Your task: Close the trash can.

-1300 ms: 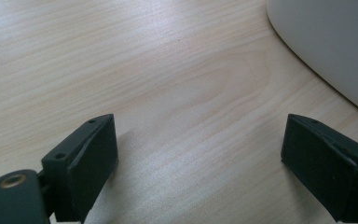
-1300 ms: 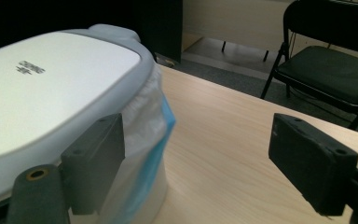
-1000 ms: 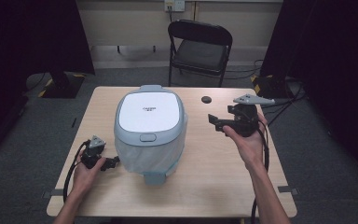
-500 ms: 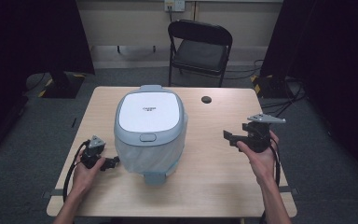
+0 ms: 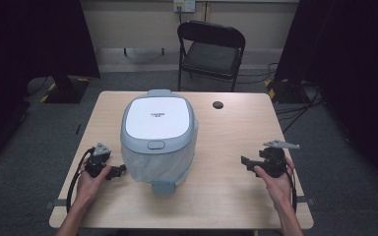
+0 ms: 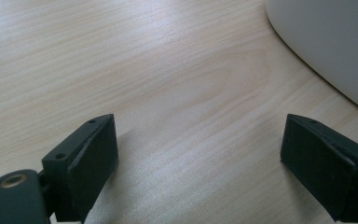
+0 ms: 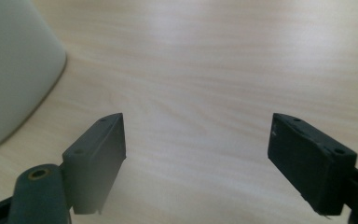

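- Standing on the wooden table [image 5: 226, 196], a little left of its middle and closer to the far edge than the near one, is a pale blue-grey rice cooker [image 5: 158, 137] with a white lid panel; its lid is down.
- Near the table's left edge, the left gripper [image 5: 119, 169] lies low on the wood in the person's left hand [image 5: 89, 181], its tips pointing at the cooker's lower left side and stopping just beside the body, not touching it.
- From the left gripper view, both black jaws stand wide apart over bare wood with nothing between them; the cooker's pale wall [image 6: 331, 42] curves in at the upper right.
- Close to the table's right edge, the right gripper [image 5: 246, 162] sits in the person's right hand [image 5: 275, 179], well apart from the cooker, its tips aimed toward it.
- From the right gripper view, those jaws also gape wide and hold nothing; the cooker's rounded side [image 7: 14, 70] shows at the left, with open wood between.
- A small black round cap [image 5: 218, 104] lies near the far edge, right of the cooker.
- A black folding chair [image 5: 210, 49] stands on the floor beyond the far edge.
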The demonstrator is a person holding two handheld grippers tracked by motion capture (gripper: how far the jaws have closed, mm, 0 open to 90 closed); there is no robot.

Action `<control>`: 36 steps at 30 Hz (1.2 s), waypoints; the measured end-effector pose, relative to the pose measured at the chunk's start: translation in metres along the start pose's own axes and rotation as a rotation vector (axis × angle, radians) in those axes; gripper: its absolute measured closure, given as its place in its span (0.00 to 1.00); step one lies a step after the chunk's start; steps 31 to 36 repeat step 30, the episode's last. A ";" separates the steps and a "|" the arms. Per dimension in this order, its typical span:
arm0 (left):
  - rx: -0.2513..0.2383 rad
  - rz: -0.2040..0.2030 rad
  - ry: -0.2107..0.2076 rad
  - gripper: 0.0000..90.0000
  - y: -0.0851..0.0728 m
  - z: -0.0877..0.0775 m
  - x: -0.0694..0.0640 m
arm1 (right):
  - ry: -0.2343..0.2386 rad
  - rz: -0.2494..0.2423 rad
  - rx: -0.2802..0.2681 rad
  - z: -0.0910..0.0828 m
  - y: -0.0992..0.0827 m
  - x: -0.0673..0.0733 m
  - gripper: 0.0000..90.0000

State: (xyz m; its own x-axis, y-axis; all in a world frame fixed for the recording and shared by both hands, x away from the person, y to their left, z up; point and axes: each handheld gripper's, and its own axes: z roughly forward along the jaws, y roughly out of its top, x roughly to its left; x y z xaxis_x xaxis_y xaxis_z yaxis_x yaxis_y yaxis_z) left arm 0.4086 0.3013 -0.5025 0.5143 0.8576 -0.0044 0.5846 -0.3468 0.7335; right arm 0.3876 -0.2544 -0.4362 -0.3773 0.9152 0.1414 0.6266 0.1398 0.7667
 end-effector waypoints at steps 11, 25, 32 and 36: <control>0.000 0.002 0.005 0.12 0.000 0.000 0.000 | -0.123 -0.024 0.134 0.022 -0.040 -0.008 0.20; 0.000 0.001 0.004 0.12 0.000 0.000 0.000 | -0.166 -0.060 0.057 0.030 -0.057 -0.011 0.13; 0.000 0.003 0.005 0.12 0.000 0.000 0.000 | -0.169 -0.061 0.056 0.030 -0.057 -0.011 0.13; 0.000 0.003 0.005 0.12 0.000 0.000 0.000 | -0.169 -0.061 0.056 0.030 -0.057 -0.011 0.13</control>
